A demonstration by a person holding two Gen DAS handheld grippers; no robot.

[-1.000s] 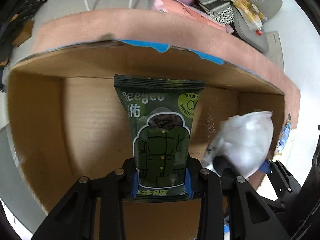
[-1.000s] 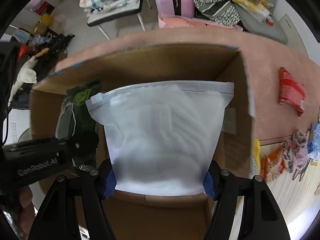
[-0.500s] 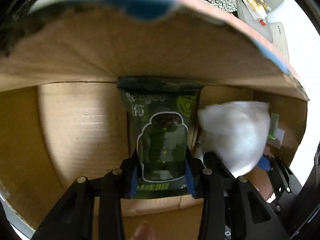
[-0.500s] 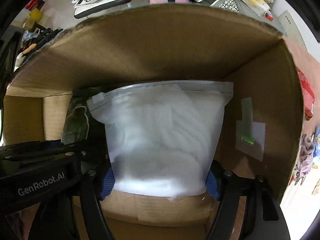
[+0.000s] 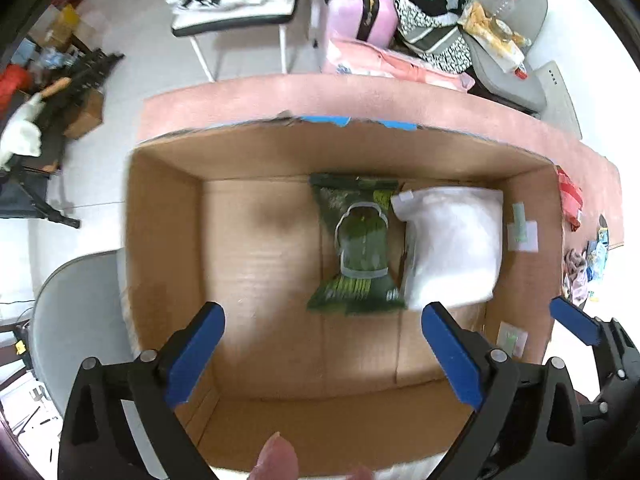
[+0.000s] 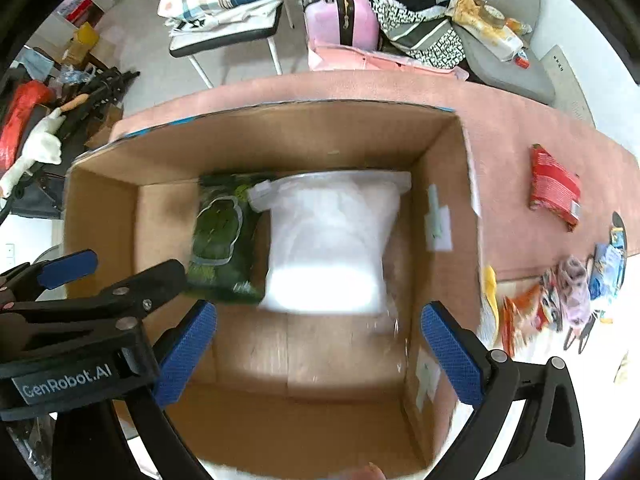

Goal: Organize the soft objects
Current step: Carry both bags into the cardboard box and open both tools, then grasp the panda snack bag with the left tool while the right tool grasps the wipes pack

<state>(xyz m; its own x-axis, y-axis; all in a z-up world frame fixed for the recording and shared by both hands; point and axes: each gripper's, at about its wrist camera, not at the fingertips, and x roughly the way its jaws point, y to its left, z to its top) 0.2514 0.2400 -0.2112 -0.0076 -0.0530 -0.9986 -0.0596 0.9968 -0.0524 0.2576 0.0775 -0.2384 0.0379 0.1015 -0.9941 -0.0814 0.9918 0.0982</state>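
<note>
The left gripper (image 5: 322,346) is spread wide and holds nothing, above the near part of the cardboard box (image 5: 168,248). On the box floor lies the green packet (image 5: 358,246), and touching its right side is the white zip bag (image 5: 454,246), near the right wall. The right gripper (image 6: 318,344) is likewise spread wide and holds nothing. A red packet (image 6: 554,186) lies on the pink table (image 6: 516,140), outside the box.

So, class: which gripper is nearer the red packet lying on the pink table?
Right. The right gripper hovers over the box's side nearest the red packet; the left gripper hangs further away.
</note>
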